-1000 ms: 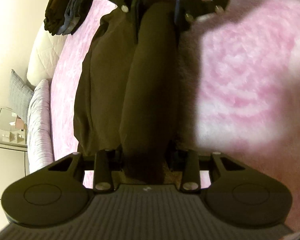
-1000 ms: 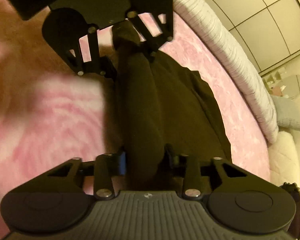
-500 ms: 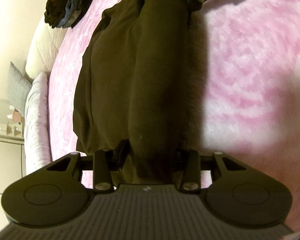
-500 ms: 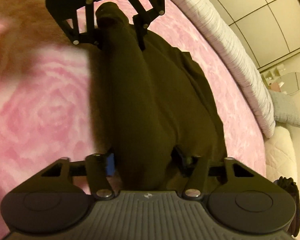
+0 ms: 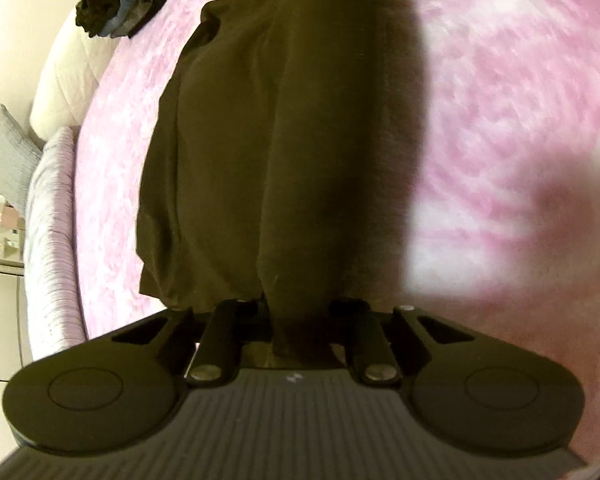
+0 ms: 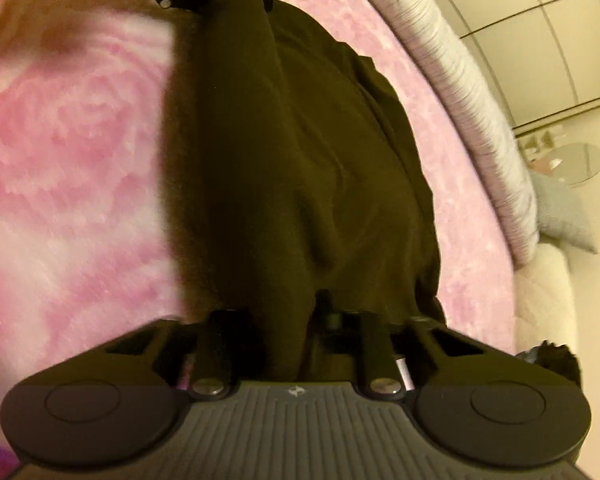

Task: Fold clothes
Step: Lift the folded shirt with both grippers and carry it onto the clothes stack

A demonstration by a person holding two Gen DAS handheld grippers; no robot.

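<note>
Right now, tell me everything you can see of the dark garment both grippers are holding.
The dark brown garment looks like soft, matte knit, plain and unpatterned. It is stretched lengthwise between the left gripper and the right gripper, each shut on a bunched end. One raised fold runs between them; the rest drapes sideways onto the pink plush blanket.

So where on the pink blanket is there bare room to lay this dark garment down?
Bare pink blanket lies open on the side of the dark garment away from the pillows. A narrower strip runs between the garment and the striped bolster. It is crowded by the clothes pile.
</note>
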